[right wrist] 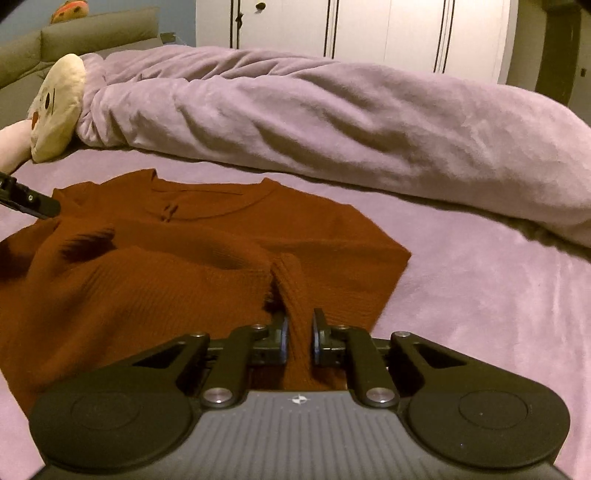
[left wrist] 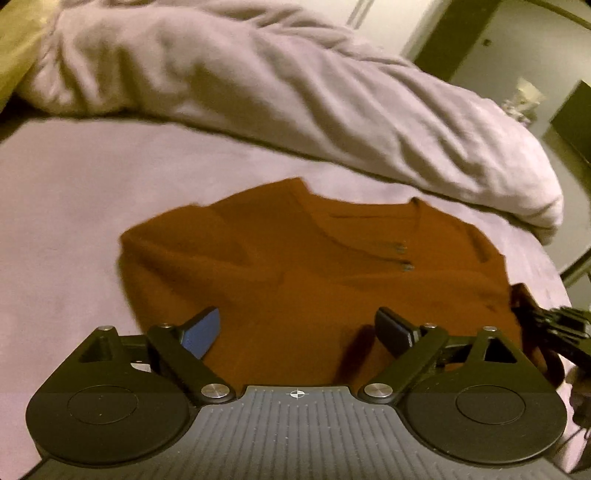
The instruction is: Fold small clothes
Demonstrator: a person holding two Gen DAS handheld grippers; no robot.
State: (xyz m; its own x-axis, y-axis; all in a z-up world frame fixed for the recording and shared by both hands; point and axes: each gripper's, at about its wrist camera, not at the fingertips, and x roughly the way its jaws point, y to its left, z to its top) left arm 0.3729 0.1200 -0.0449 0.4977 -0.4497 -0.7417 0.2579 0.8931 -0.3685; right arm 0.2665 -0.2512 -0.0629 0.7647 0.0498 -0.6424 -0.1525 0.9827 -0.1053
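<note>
On the lilac bed sheet (right wrist: 480,295), the right gripper (right wrist: 298,336) pinches a rust sweater (right wrist: 147,295) fold at six o'clock; the left gripper (left wrist: 301,332) hovers spread wide.

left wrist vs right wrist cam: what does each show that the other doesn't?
Left wrist only: the left gripper wide open over the rust sweater, pinching nothing; a dark doorway at upper right.

Right wrist only: the right gripper closed on a ribbed fold of the sweater; a cream plush toy at the duvet's left end; white wardrobe doors; an olive headboard.

Both: the sweater lying on the lilac sheet, neckline away from the cameras, the bunched lilac duvet behind it, and a glimpse of the opposite gripper at the frame edge.
</note>
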